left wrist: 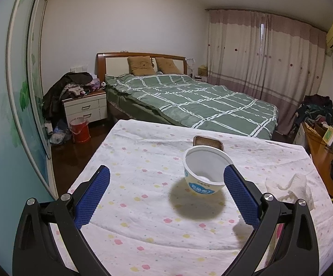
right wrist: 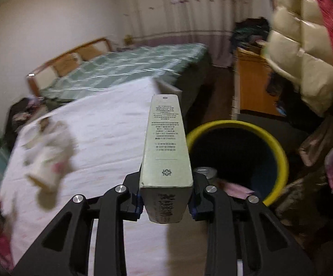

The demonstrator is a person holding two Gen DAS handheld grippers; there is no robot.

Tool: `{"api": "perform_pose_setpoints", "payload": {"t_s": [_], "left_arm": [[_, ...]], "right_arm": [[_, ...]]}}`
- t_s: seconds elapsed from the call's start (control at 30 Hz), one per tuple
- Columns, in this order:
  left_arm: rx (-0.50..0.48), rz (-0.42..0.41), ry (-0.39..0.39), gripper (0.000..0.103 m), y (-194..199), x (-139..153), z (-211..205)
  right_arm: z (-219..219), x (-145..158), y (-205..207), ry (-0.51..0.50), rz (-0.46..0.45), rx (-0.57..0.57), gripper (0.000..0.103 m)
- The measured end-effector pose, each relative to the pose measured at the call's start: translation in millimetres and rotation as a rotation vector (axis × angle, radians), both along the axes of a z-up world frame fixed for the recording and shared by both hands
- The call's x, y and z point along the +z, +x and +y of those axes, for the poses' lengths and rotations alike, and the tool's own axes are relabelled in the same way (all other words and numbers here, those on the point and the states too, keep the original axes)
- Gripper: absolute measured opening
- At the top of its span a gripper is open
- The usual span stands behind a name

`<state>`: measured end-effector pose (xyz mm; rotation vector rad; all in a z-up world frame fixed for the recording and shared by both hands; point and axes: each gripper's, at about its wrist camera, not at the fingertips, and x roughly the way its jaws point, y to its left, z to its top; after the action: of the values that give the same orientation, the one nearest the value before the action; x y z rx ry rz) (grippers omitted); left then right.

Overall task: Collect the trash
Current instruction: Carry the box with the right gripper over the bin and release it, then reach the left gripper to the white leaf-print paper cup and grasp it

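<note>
In the left wrist view a white pudding cup with a blue label (left wrist: 204, 172) stands tilted on the flowered tablecloth (left wrist: 143, 161), a brown flat lid or tray (left wrist: 207, 141) behind it and a crumpled white tissue (left wrist: 290, 186) to its right. My left gripper (left wrist: 166, 174) is open above the cloth, its right blue pad beside the cup. My right gripper (right wrist: 166, 197) is shut on a pale green carton box (right wrist: 166, 151), held near the rim of a yellow-rimmed black bin (right wrist: 237, 158) with some trash inside. The crumpled tissue (right wrist: 49, 158) shows blurred at left.
A bed with a green checked quilt (left wrist: 189, 101) stands behind the table. A nightstand (left wrist: 85, 108) with piled clothes and a red bin (left wrist: 80, 130) stand at left. A wooden cabinet (right wrist: 251, 85) and hanging jackets (right wrist: 304, 50) are at right.
</note>
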<state>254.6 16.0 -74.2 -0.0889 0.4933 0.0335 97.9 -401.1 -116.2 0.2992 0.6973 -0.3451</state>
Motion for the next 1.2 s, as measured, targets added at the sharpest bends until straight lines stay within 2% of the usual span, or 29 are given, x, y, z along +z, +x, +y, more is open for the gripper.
{"api": "perform_pose_setpoints", "payload": {"t_s": [0.17, 0.37, 0.47, 0.57, 0.67, 0.73, 0.8, 0.97, 1.07, 1.1, 1.2], "left_arm": [[-0.009, -0.006, 0.000, 0.098, -1, 1, -1], [-0.019, -0.007, 0.008, 0.098, -1, 1, -3], [-0.024, -0.009, 0.012, 0.098, -2, 2, -5], [-0.031, -0.013, 0.013, 0.098, -3, 3, -7], [-0.050, -0.018, 0.018, 0.098, -5, 3, -10], [-0.065, -0.024, 0.025, 0.098, -6, 4, -14], [-0.079, -0.036, 0.042, 0.098, -9, 5, -19], [-0.112, -0.057, 0.080, 0.098, -13, 5, -31], [-0.157, -0.063, 0.089, 0.098, -16, 8, -37], [-0.183, -0.054, 0.088, 0.098, -17, 9, -40], [-0.342, -0.025, 0.069, 0.098, -31, 15, -54]], "right_arm": [[-55, -22, 9, -0.009, 0.077, -0.132, 0.028], [-89, -53, 24, 0.004, 0.167, -0.194, 0.031], [-93, -56, 23, -0.009, 0.163, -0.227, 0.038], [-93, -45, 18, -0.006, 0.120, -0.250, 0.044], [-74, -12, 21, 0.006, 0.005, -0.219, 0.052], [-55, 8, 32, -0.019, -0.054, -0.182, 0.063], [-31, 20, 53, -0.036, -0.096, -0.124, 0.064], [22, 22, 111, -0.033, -0.139, 0.000, 0.064], [42, 16, 126, -0.054, -0.140, 0.056, 0.064], [45, 15, 127, -0.073, -0.137, 0.061, 0.064], [43, 14, 121, -0.114, -0.153, 0.037, 0.065]]}}
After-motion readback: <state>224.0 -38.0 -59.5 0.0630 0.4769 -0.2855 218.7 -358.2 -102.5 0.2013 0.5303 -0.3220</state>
